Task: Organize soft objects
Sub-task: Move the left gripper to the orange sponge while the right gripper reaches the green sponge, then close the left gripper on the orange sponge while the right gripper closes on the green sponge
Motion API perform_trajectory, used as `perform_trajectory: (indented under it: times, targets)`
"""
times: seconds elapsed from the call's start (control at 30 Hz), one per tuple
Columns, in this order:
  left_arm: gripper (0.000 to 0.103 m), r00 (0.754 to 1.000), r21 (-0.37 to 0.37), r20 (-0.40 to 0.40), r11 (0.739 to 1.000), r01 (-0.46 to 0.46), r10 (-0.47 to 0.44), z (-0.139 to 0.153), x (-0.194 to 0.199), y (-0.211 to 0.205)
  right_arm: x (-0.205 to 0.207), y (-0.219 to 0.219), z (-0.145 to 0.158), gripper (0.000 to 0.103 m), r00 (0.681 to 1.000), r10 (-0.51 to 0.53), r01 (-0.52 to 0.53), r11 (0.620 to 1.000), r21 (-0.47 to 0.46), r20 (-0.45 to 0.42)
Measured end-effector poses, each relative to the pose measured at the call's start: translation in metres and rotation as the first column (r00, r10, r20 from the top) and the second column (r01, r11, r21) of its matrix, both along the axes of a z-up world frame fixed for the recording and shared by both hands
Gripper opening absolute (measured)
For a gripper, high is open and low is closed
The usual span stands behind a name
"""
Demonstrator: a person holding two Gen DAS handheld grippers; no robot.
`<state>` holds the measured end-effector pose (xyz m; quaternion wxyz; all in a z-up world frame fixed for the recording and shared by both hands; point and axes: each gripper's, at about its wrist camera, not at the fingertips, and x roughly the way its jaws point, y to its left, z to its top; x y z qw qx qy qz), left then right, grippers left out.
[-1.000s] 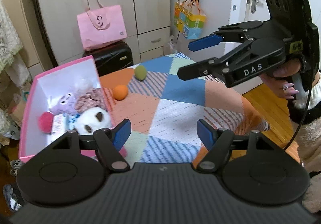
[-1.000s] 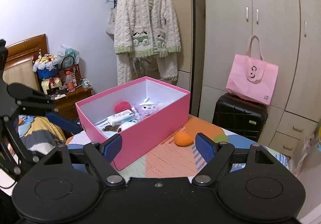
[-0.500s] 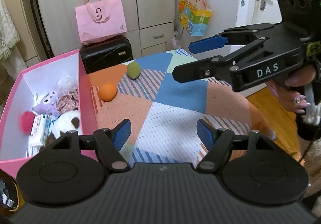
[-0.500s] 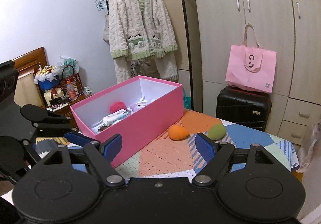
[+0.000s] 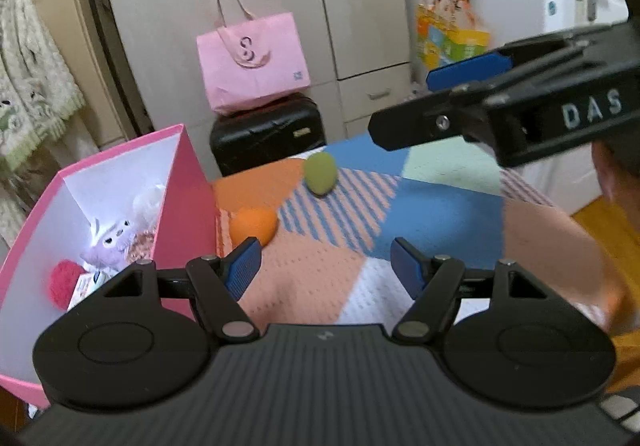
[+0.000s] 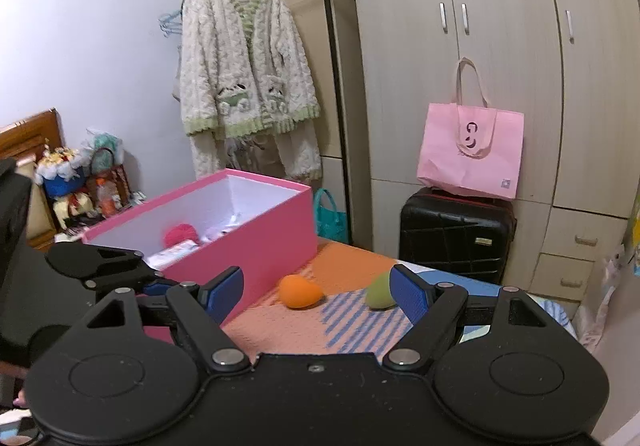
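- Hovering over the patchwork-covered worktop (image 5: 436,214), the left hand-held gripper (image 5: 326,266) and right hand-held gripper (image 6: 318,292) both gape wide, holding nothing.
- Orange egg-shaped sponge (image 6: 300,292) lies just beside the pink cardboard box (image 6: 256,246).
- Green egg-shaped sponge (image 5: 320,172) sits near the worktop's far edge.

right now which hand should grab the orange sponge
Likely left. The left gripper is open, with the orange sponge just ahead of its left finger, beside the pink box. The right gripper is open too, but looks farther back.
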<state>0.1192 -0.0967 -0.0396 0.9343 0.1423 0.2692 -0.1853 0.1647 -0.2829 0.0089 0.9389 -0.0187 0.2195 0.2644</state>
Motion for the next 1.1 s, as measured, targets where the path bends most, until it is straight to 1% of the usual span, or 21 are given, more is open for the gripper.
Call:
perform_trajectory:
  times: [0.07,0.23,0.33,0.43,0.5,0.57,0.63,0.73,0.97,1.07,1.1]
  targets:
    - [0.07,1.0,0.01,0.009,1.0,-0.018,0.018,-0.007,0.007,-0.003,0.011,0.0,-0.005,0.084,1.0,-0.003,0.003,1.0,-0.022,-0.013]
    - [0.07,0.995,0.029,0.042,0.996,-0.09,0.088,-0.024,0.028,-0.013,0.039,-0.001,-0.021,0.084,0.998,0.02,-0.022,0.999,-0.037,-0.064]
    - [0.07,0.986,0.024,0.066,0.988,-0.153,0.151,-0.034,0.042,-0.017,0.056,-0.005,-0.028,0.084,0.998,-0.006,0.005,1.0,-0.007,-0.065]
    - [0.07,0.975,0.026,0.097,0.979,-0.204,0.201,-0.042,0.053,-0.02,0.076,-0.009,-0.038,0.084,0.995,0.021,-0.018,0.999,0.029,-0.098]
    - [0.07,0.964,0.024,0.125,0.971,-0.238,0.234,-0.046,0.059,-0.022,0.086,-0.007,-0.045,0.084,0.993,0.036,-0.034,0.999,0.024,-0.111]
    - [0.069,0.957,0.006,0.152,0.968,-0.249,0.246,-0.047,0.062,-0.021,0.096,-0.003,-0.053,0.084,0.992,0.053,-0.054,0.999,-0.005,-0.118]
    - [0.069,0.952,0.0,0.144,0.962,-0.273,0.271,-0.047,0.069,-0.019,0.105,0.001,-0.059,0.084,0.99,0.075,-0.079,0.996,-0.034,-0.122]
    - [0.068,0.954,0.007,0.112,0.96,-0.281,0.279,-0.049,0.08,-0.02,0.119,0.008,-0.069,0.083,0.986,0.094,-0.103,0.993,-0.06,-0.138]
    - [0.068,0.949,0.069,0.056,0.947,-0.314,0.31,-0.061,0.103,-0.03,0.15,0.009,-0.088,0.083,0.975,0.091,-0.101,0.994,-0.04,-0.205]
    - [0.067,0.943,0.062,0.063,0.942,-0.33,0.327,-0.062,0.107,-0.031,0.158,0.009,-0.094,0.082,0.97,0.092,-0.101,0.994,-0.029,-0.226]
    - [0.066,0.942,0.06,0.064,0.941,-0.334,0.331,-0.063,0.108,-0.031,0.16,0.01,-0.096,0.08,0.967,0.097,-0.106,0.994,-0.026,-0.235]
